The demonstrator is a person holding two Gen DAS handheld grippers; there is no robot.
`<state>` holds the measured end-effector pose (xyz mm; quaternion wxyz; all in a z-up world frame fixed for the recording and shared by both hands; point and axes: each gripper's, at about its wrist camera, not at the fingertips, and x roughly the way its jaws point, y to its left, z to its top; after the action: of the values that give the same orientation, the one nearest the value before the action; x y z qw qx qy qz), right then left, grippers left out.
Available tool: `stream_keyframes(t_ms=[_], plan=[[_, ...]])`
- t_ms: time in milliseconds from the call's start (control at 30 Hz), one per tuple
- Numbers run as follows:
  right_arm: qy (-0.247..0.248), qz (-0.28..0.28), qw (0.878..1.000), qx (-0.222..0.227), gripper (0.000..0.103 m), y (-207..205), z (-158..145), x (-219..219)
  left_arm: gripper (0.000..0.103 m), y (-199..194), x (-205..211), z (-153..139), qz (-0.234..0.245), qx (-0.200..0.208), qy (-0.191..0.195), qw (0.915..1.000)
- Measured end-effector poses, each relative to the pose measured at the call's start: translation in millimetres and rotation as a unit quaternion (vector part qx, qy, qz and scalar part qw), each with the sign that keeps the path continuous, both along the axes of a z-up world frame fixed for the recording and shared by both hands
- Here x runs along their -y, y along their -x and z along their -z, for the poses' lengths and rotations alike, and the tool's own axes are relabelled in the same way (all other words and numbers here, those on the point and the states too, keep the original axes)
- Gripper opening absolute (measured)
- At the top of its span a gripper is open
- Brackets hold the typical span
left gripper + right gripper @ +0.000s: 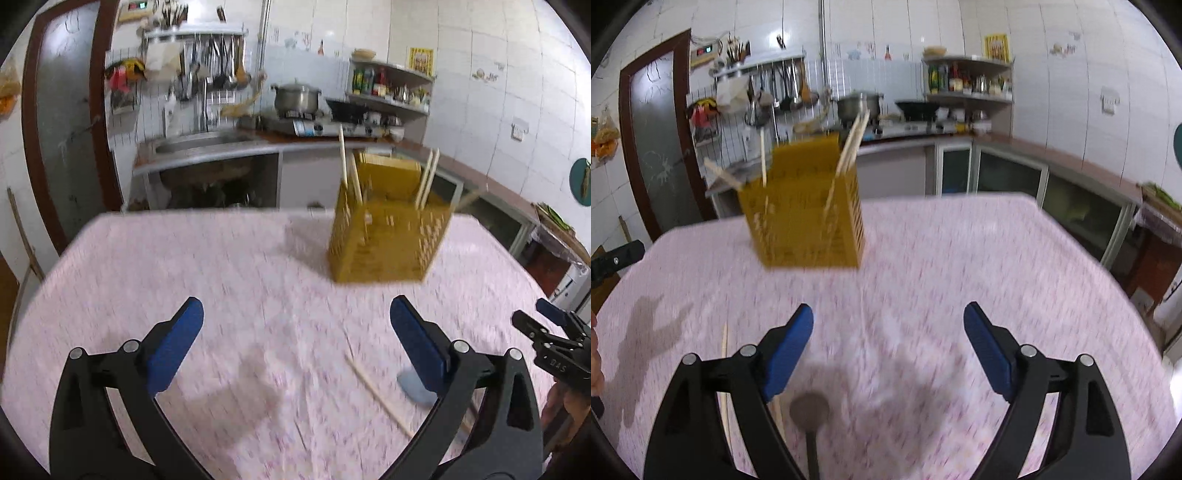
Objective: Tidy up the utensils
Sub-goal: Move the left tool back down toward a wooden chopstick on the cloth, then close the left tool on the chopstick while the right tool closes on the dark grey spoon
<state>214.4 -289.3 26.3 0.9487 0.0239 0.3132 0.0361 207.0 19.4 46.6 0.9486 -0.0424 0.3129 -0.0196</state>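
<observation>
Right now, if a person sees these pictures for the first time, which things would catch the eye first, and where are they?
The yellow slotted utensil holder stands out first, upright toward the far side of the pink patterned table, with several chopsticks sticking up from it. Next come the left gripper and right gripper, both open and empty above the table. Near them lie a loose chopstick and a dark spoon.

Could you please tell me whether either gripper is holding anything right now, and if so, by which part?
Nothing is held. The left gripper and right gripper both have their jaws wide apart over the table, with nothing between them.
</observation>
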Motion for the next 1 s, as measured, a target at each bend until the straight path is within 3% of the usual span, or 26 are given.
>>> stream_keyframes(t_ms=[300, 633, 833, 933, 1000], plan=[[0.015, -0.027, 0.997, -0.067, 0.078, 13.1, 40.2, -27.2, 0.098, 13.0, 12.1, 53.3, 0.011, -0.063, 0.007, 0.9980], [0.025, -0.057, 0.993, -0.098, 0.065, 15.3, 54.9, -43.7, 0.098, 2.1, 7.5, 68.9, -0.004, -0.103, 0.029, 0.9943], [0.038, -0.076, 0.989, -0.122, 0.057, 10.1, 63.2, -54.5, 0.097, -9.4, 26.3, 75.7, 0.011, -0.131, 0.023, 0.9911], [0.033, -0.073, 0.989, -0.127, 0.047, 5.9, 64.4, -50.9, 0.090, -17.3, 37.4, 80.5, 0.013, -0.148, 0.017, 0.9888], [0.030, -0.069, 0.989, -0.127, 0.037, 2.4, 63.0, -47.2, 0.073, -23.2, 44.2, 85.5, 0.022, -0.169, 0.020, 0.9851]])
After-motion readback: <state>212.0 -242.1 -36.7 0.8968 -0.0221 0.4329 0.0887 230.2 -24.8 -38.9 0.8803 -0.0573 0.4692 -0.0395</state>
